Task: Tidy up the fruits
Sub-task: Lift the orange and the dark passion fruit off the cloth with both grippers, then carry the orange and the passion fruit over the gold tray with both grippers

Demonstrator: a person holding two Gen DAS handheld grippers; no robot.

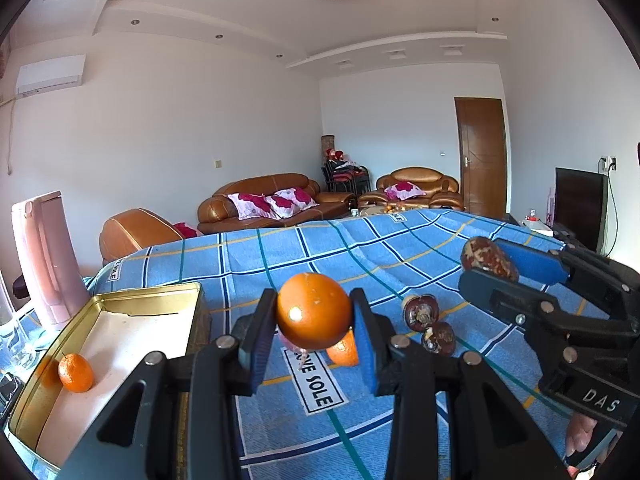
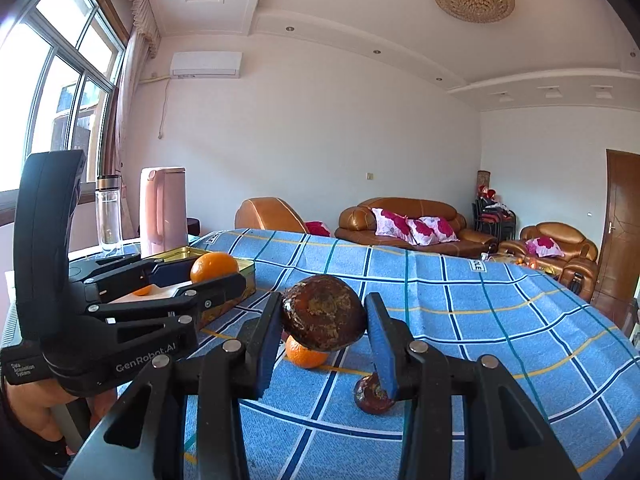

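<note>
Both grippers are clenched on fruit lifted clear of the blue checked tablecloth (image 1: 280,256), the left gripper (image 1: 314,320) on an orange (image 1: 314,312) near the gold tin (image 1: 120,300), apparently its destination, the right gripper (image 2: 324,316) on a brown water chestnut (image 2: 324,312), likely bound elsewhere.

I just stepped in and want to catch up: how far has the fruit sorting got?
Done: one orange lies in the gold tin. In hand: the left gripper holds an orange, the right gripper a brown fruit. Left on the blue cloth: another orange and two brown fruits.
</note>
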